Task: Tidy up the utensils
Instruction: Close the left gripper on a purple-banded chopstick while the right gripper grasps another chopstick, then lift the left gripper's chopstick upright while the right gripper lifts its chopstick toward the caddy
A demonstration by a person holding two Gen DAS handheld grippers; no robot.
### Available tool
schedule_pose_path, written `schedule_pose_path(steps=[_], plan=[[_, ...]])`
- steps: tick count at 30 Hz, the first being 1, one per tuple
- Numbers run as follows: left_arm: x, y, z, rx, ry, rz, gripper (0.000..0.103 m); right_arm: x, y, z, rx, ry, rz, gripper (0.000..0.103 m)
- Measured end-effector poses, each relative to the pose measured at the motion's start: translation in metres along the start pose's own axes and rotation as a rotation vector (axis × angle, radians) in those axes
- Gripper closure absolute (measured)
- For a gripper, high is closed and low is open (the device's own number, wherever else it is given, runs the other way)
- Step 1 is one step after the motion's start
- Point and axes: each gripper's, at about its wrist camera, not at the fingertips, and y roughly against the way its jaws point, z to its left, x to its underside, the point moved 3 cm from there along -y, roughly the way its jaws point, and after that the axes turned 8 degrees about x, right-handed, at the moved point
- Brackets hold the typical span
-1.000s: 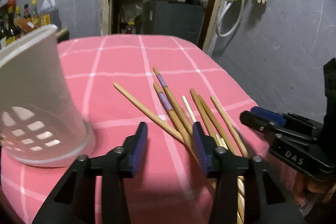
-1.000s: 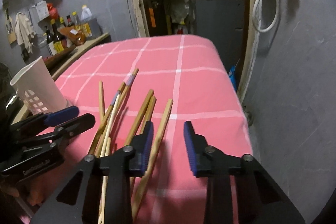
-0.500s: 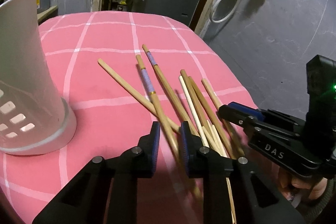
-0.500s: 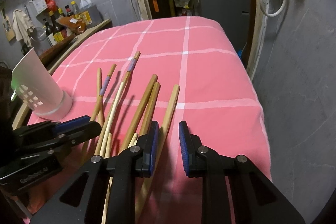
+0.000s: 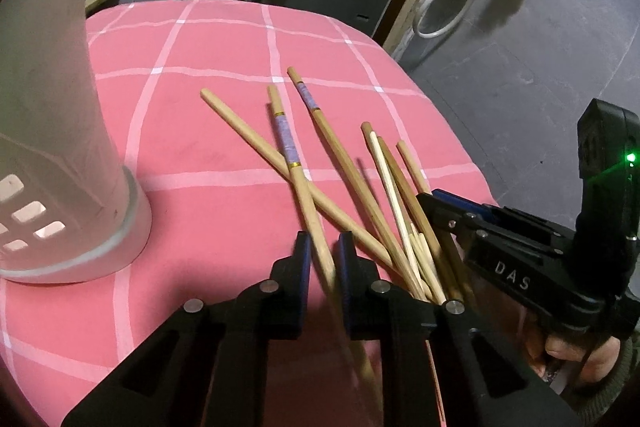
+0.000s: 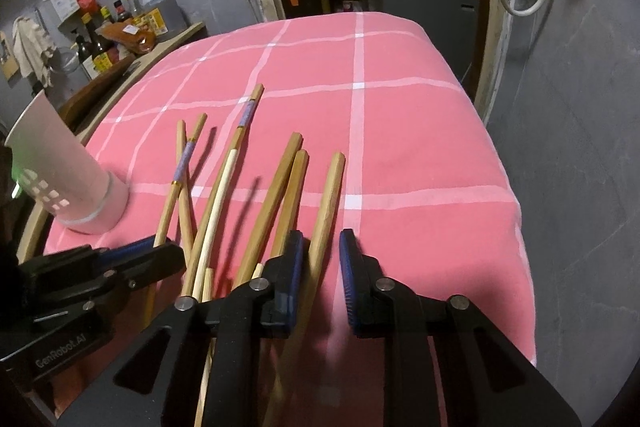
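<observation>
Two narrowly spread jaws each straddled one wooden chopstick: left gripper (image 5: 323,255) round the purple-banded stick (image 5: 298,179); right gripper (image 6: 321,259) round the plain outermost stick (image 6: 326,203); each wanted a square pinch on its stick alone.

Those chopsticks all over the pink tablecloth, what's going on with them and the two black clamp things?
A person is tidying loose chopsticks with a handheld gripper in each hand. The left gripper straddles the chopstick with the purple band, its fingers narrowed around it. The right gripper has the rightmost plain chopstick between its fingers, with a gap on one side. The other sticks lie on the tablecloth. The white holder stands upright to the left, and no chopsticks can be seen in it.
</observation>
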Motion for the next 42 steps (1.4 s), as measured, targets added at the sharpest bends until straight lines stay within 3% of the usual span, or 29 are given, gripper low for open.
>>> schedule_pose_path(steps=[3,14,22,29,38,42], plan=[[0.0,0.002,0.002,-0.004,0.012,0.003,0.098,0.0,0.001,-0.008,-0.032,-0.056,0.006,0.095],[0.013,0.017,0.002,0.001,0.031,0.023,0.099,0.014,0.019,-0.01,-0.084,-0.114,-0.03,0.097],[0.024,0.037,-0.014,-0.001,-0.036,-0.063,0.099,0.027,0.041,-0.007,-0.15,-0.137,-0.091,0.098],[0.037,0.032,-0.01,-0.034,-0.002,0.013,0.099,0.034,0.032,-0.006,-0.105,-0.114,0.005,0.097],[0.034,0.029,-0.005,-0.041,0.019,0.043,0.098,0.032,0.027,-0.001,-0.043,-0.043,0.043,0.096],[0.022,0.025,-0.004,-0.032,0.02,0.064,0.092,0.027,0.024,0.001,-0.038,-0.014,0.057,0.088]])
